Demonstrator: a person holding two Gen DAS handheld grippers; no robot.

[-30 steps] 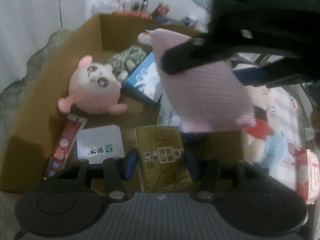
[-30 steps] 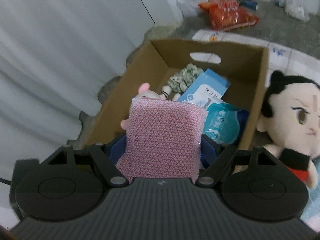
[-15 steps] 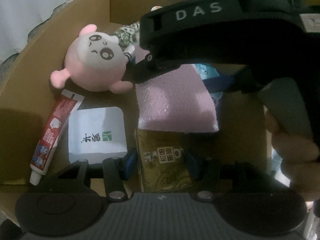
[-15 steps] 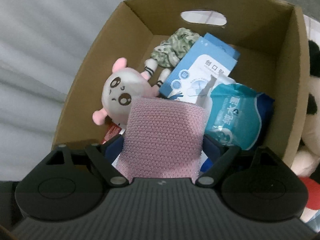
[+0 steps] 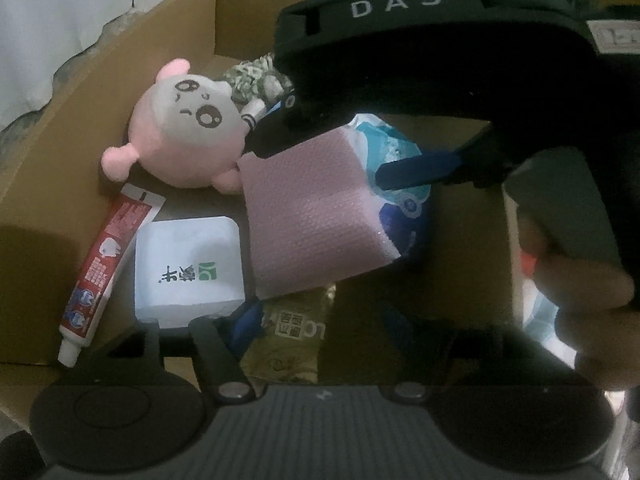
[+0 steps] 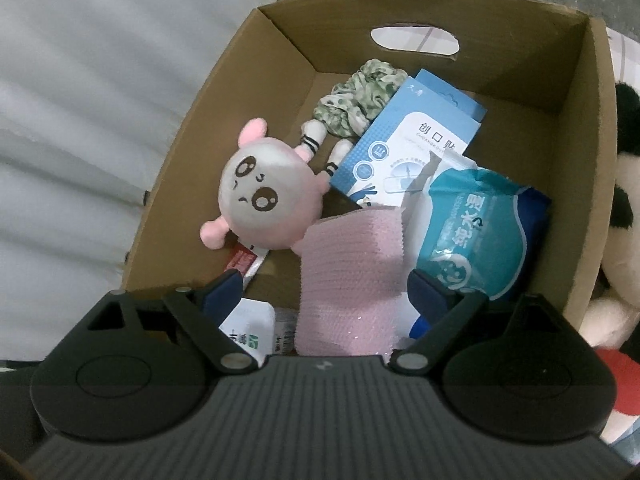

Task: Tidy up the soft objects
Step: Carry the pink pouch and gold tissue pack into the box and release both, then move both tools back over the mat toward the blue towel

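A pink sponge (image 6: 352, 276) lies inside the cardboard box (image 6: 592, 128), between the spread fingers of my right gripper (image 6: 328, 292), which is open and clear of it on both sides. The sponge also shows in the left wrist view (image 5: 312, 216), under the right gripper's black body (image 5: 420, 52). My left gripper (image 5: 316, 320) is shut on a gold packet (image 5: 292, 332) at the box's near edge. A pink round plush (image 6: 268, 200) lies at the box's left.
The box also holds a toothpaste tube (image 5: 104, 264), a white tissue pack (image 5: 188, 268), a blue plaster box (image 6: 412, 156), a teal wipes pack (image 6: 476, 232) and a green scrunchie (image 6: 356, 96). A black-haired doll (image 6: 624, 184) lies outside to the right.
My right gripper lowered the pink sponge into the box and opened, letting it go. My left gripper stayed shut on the gold packet.
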